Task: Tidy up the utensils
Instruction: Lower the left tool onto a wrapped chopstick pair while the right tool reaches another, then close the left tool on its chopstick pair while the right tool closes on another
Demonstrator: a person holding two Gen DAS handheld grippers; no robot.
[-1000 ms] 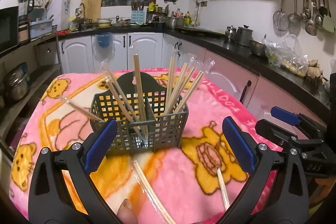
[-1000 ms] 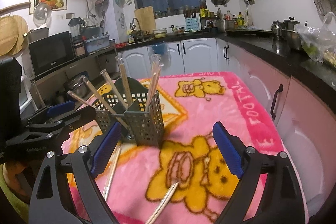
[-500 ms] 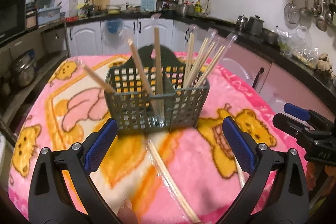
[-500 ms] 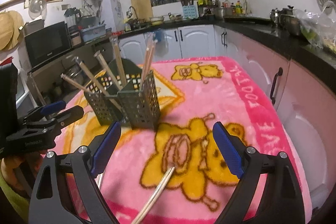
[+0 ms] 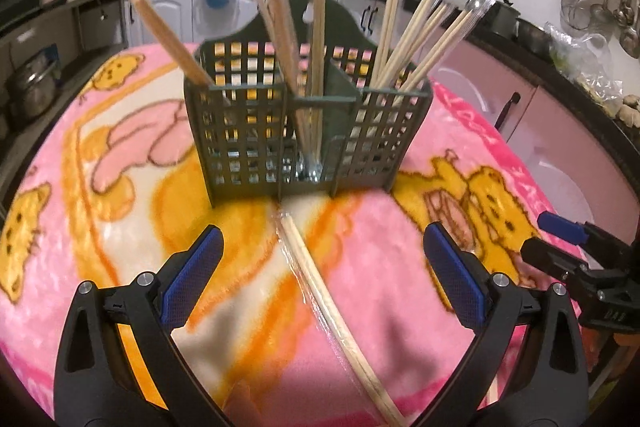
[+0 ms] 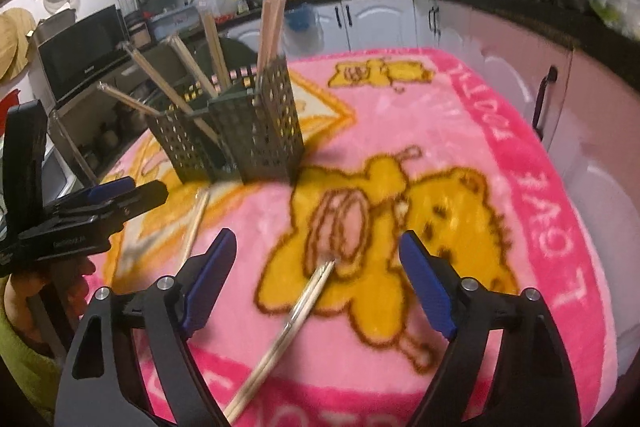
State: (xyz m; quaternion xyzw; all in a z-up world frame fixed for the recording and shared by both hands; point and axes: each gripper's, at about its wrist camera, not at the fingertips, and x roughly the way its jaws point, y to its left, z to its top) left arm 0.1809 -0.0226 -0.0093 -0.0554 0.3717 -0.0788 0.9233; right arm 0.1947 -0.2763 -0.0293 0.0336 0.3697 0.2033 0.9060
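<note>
A dark green slotted utensil basket (image 5: 304, 131) stands on the pink bear blanket (image 5: 400, 227) and holds several wrapped chopstick pairs upright. One wrapped pair (image 5: 320, 291) lies on the blanket in front of it, running between the wide-apart fingers of my left gripper (image 5: 322, 243), untouched. In the right wrist view the basket (image 6: 256, 135) stands at the upper left. A second wrapped pair (image 6: 296, 315) lies on the blanket between the fingers of my right gripper (image 6: 318, 247), whose jaws are closing; the pads do not press on it. The left gripper (image 6: 100, 203) shows at the left edge.
Another chopstick pair (image 6: 198, 223) lies on the blanket by the basket's foot. The right gripper (image 5: 576, 255) shows at the right of the left wrist view. Kitchen counters and white cabinets (image 6: 380, 19) ring the table; pink cabinet fronts (image 6: 560, 87) stand close on the right.
Both grippers have sunk toward the blanket and tipped downward, so the basket and the lying chopsticks look larger. The right gripper's fingers stand a little closer together.
</note>
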